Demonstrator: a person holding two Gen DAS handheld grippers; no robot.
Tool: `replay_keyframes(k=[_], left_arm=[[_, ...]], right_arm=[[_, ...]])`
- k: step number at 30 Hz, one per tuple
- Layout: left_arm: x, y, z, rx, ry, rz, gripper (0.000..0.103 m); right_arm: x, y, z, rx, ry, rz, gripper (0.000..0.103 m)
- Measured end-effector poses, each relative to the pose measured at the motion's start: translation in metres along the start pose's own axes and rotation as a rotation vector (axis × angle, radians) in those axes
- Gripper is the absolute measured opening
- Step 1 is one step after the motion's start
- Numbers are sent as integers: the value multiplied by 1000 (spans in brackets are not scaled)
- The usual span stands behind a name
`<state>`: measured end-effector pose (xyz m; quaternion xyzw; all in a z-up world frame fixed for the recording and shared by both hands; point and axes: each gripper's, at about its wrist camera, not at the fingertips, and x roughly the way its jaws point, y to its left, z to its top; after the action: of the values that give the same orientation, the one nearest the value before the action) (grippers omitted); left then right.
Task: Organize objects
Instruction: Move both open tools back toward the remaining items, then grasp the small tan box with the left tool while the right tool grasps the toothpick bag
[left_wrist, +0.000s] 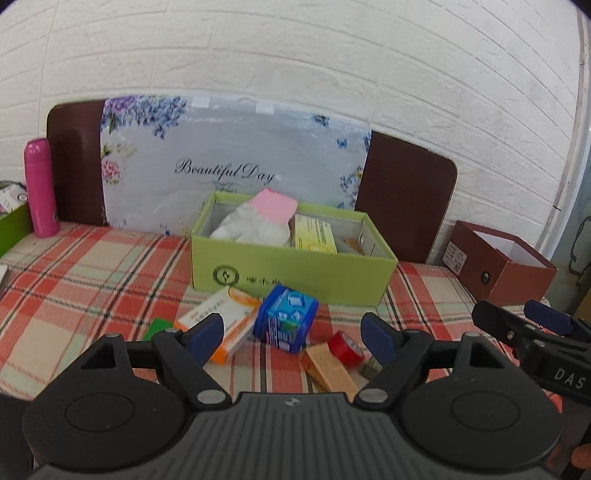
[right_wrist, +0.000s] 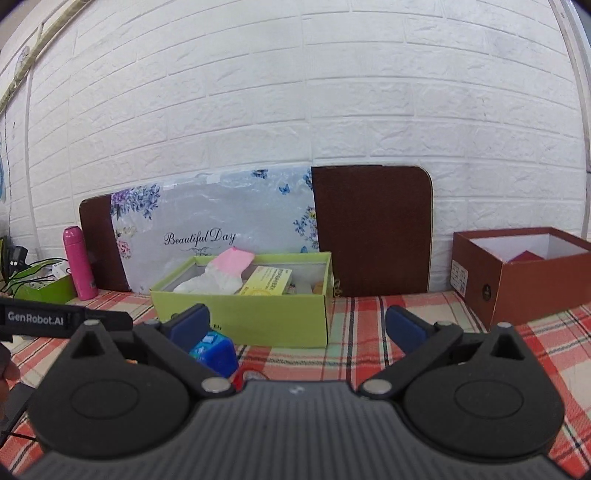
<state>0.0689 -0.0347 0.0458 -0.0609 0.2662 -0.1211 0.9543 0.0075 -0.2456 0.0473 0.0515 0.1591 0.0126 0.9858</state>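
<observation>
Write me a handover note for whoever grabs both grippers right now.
Left gripper: open, empty, above the loose pile.
Right gripper: open, empty.
Green box: already holds a white-and-pink sock and a yellow packet.
Left on the cloth in front of it: orange-white carton, blue pack, red tape roll, tan bar.
Brown box stands to the right.

"Beautiful Day" on floral board (left_wrist: 236, 162)
</observation>
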Motion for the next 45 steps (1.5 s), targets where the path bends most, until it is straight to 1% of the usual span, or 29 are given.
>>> replay_keyframes(k=[7,10,15,18,20,26,27,28,30,31,32,34,36,42,44,45], left_arm=[[7,10,-44,-65,126,1,84],[10,15,-57,-93,153,-10,84],[19,22,-69,-156,199,-54,84],[26,22,-73,-188,215,-84,84],[30,20,-72,-199,221,-97,84],[45,14,-66,-217,217,-124,84],[48,12,-65,-221,213,-127,84],[51,11,-63,-225,209,-129,84],[57,8,-60,-232,202,-133,84],[61,6,-57,-238,197,-136,84],[64,4,-55,-241,192,-137,84],[71,-1,-51,-239,183,-138,84],[78,-6,-48,-231,176,-137,84],[101,-18,-39,-199,179,-129,84],[108,-23,-39,-175,182,-132,82],[111,-24,-39,-164,186,-131,78]], right_arm=[[-6,-3,-44,22,107,-33,103],[-6,-2,-62,30,148,-46,103],[5,-2,-88,25,222,-67,103],[14,-2,-95,39,254,-57,102],[21,-1,-97,36,269,-51,100],[40,1,-97,32,301,-47,88],[42,0,-98,35,311,-50,82],[45,-1,-99,40,319,-51,72],[45,-3,-100,41,322,-54,58],[44,-3,-100,37,320,-57,49],[43,-4,-100,39,318,-53,48],[41,-6,-99,54,315,-42,40],[39,-7,-98,58,312,-39,36],[35,-7,-99,62,316,-30,36],[34,-7,-98,62,317,-26,35],[33,-7,-97,64,316,-24,34]])
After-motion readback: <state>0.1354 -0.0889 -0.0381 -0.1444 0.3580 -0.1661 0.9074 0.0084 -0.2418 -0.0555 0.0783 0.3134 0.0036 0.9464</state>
